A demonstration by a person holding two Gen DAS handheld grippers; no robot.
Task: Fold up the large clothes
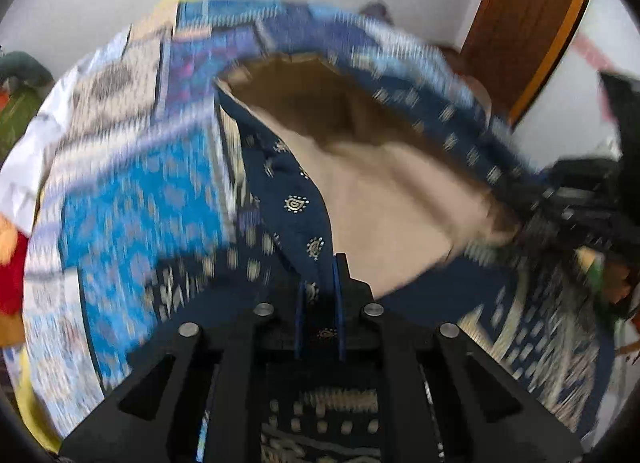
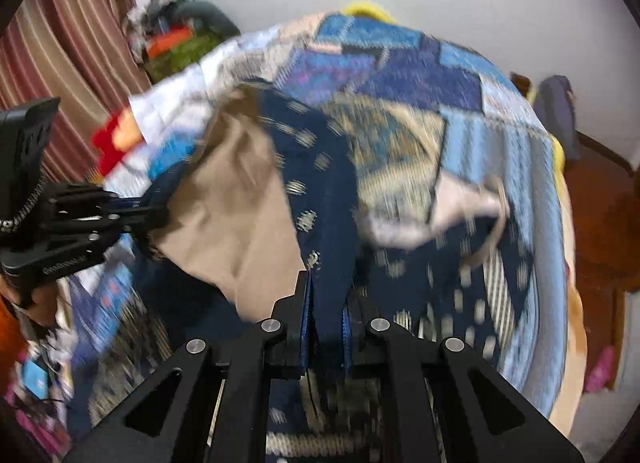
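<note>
Left gripper [image 1: 320, 295] clamping navy garment [image 1: 296, 203] edge, right gripper [image 2: 326, 303] seemingly likewise

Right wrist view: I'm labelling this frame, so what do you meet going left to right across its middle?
Striped curtain → the other tool → beige lining → navy garment → patchwork bedspread → wooden furniture.

Matt woven garment [image 1: 296, 199], beige lining; glossy wooden door [image 1: 528, 23].
</note>
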